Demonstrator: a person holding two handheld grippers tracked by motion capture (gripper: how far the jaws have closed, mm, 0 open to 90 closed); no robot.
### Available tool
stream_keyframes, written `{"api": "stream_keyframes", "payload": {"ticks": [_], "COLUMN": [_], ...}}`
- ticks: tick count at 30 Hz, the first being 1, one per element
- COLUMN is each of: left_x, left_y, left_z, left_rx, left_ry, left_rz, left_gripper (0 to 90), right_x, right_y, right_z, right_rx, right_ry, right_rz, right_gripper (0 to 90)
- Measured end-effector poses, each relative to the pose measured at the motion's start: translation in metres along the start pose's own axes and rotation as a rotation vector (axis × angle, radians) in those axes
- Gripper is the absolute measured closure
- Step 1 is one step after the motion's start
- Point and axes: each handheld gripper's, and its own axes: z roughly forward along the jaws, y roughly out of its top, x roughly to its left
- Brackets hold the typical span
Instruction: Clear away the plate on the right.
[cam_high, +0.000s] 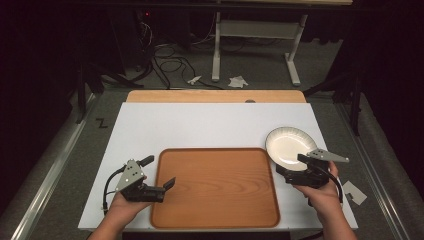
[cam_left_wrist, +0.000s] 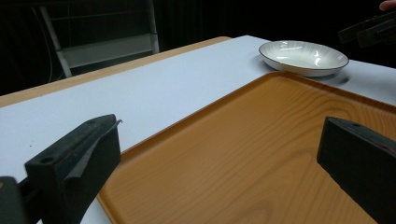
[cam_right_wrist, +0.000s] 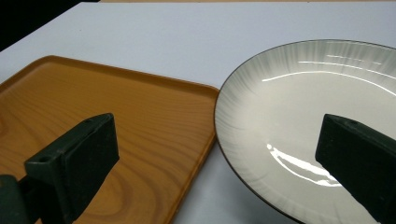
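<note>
A person's left gripper (cam_high: 159, 175) hangs at the near-left edge of a wooden tray (cam_high: 215, 187), its jaws spread wide with one over the white board and one over the tray's floor, holding nothing. Across the tray, the right gripper (cam_high: 300, 167) sits low at the near rim of a white plate (cam_high: 289, 146), jaws likewise wide apart and empty (in the right gripper view one jaw stands over the tray's corner, the other over the plate's shiny well). The plate rests on the white table (cam_high: 200, 125) just beside the tray's far-right corner, close to the table's right edge. The risks lie there: a thin, glazed rim gives the pads little to bite, so a shallow grip could let the plate tip or slide out; a jaw pushed in flat could shove it toward the table's edge; and a low carry could knock it against the tray's raised lip. Beyond the table, cables and paper scraps lie on the floor.
</note>
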Motion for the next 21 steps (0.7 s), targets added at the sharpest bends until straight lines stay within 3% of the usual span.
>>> {"api": "stream_keyframes", "payload": {"ticks": [21], "left_x": [-0.002], "left_y": [-0.001], "left_z": [0.002], "left_rx": [0.005], "left_ry": [-0.007], "left_rz": [0.007], "left_gripper": [0.5], "right_x": [-0.041], "right_y": [-0.006], "right_z": [-0.010], "right_rx": [-0.009], "right_ry": [-0.091], "right_rz": [0.107], "right_gripper": [0.0]}}
